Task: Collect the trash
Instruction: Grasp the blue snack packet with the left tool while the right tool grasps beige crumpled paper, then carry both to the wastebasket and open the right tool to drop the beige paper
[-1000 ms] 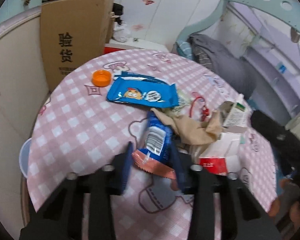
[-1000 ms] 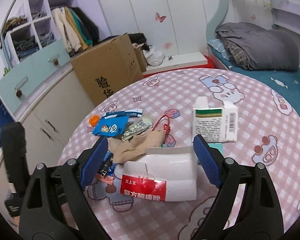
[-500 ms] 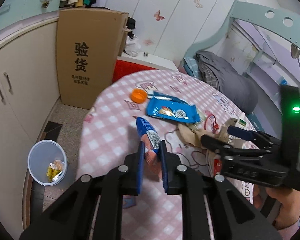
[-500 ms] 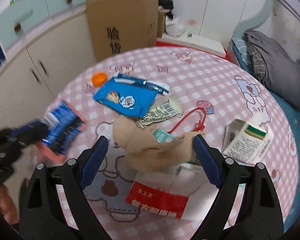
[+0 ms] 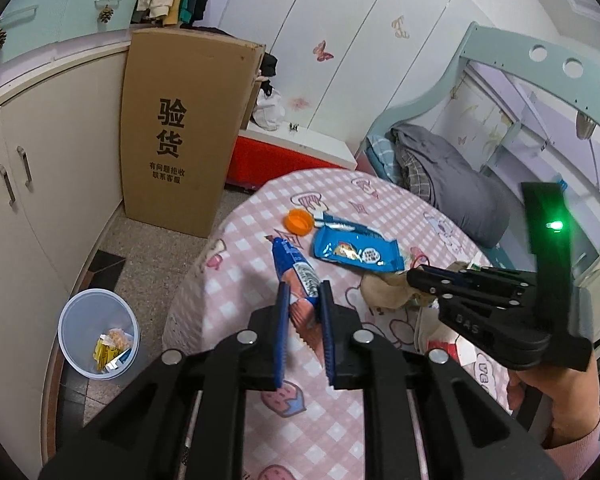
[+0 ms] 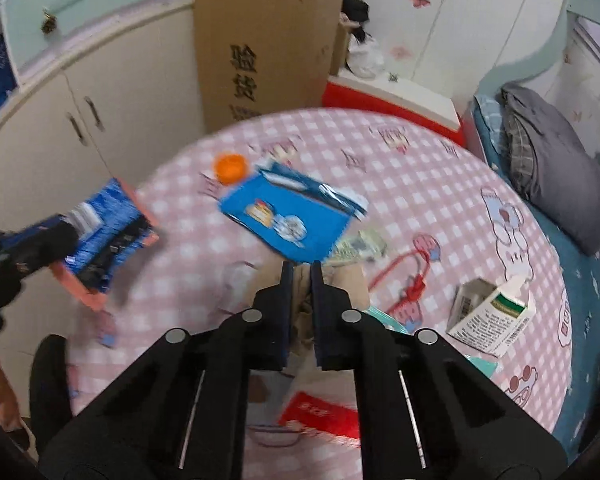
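My left gripper [image 5: 304,292] is shut on a blue and orange snack wrapper [image 5: 296,276] and holds it above the left side of the pink checked table [image 5: 240,264]. The wrapper also shows in the right wrist view [image 6: 104,236]. My right gripper [image 6: 300,268] is shut on a beige cloth [image 6: 300,312] in the trash pile; it also shows in the left wrist view [image 5: 416,278]. On the table lie a blue snack bag [image 6: 288,216], an orange cap [image 6: 230,167], a red cord [image 6: 408,276], a small carton [image 6: 492,316] and a red and white box [image 6: 320,412].
A clear plastic bin [image 5: 96,332] with wrappers in it stands on the floor, left of the table. A tall cardboard box [image 5: 184,132] leans against the cream cabinets [image 5: 28,208]. A bed with grey bedding [image 5: 452,180] is at the right.
My left gripper has lifted the snack wrapper off the pile and drawn back to the left. My right gripper has moved in over the pile and shut on the beige cloth.
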A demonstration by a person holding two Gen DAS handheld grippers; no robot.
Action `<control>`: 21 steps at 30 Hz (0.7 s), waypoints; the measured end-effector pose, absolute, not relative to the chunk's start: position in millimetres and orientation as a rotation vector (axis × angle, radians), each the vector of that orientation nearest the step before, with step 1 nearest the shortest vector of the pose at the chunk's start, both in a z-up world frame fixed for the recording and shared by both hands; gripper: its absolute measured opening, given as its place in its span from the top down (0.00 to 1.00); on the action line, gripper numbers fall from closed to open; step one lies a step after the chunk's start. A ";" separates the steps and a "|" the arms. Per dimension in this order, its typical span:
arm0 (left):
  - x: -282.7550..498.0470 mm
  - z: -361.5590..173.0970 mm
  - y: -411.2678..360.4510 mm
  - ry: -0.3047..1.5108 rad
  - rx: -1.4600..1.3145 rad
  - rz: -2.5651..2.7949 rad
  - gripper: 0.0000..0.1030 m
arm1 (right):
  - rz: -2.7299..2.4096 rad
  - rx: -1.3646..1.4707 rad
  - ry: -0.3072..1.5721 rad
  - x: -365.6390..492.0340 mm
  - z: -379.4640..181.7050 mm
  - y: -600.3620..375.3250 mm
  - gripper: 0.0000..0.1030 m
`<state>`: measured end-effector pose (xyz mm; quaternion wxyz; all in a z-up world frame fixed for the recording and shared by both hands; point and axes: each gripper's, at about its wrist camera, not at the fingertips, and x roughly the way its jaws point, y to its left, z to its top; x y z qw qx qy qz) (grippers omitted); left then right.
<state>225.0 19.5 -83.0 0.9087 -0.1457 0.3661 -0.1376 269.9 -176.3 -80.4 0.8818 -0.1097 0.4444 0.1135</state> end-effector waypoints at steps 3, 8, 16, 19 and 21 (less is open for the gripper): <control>221.2 -76.9 30.1 0.736 -0.317 -0.277 0.86 | 0.286 -0.212 0.882 262.1 -61.4 -158.7 0.92; 212.3 -66.5 52.1 0.713 -0.344 -0.260 0.87 | 0.406 -0.165 0.850 254.4 -41.8 -120.4 0.92; 201.5 -69.8 113.2 0.711 -0.388 -0.164 0.87 | 0.546 -0.178 0.870 256.1 -52.7 -36.4 0.92; 198.8 -79.0 141.3 0.723 -0.412 -0.118 0.87 | 0.584 -0.199 0.891 259.8 -66.2 -3.2 0.92; 198.1 -85.1 160.7 0.729 -0.421 -0.085 0.87 | 0.612 -0.206 0.911 263.6 -77.2 19.4 0.92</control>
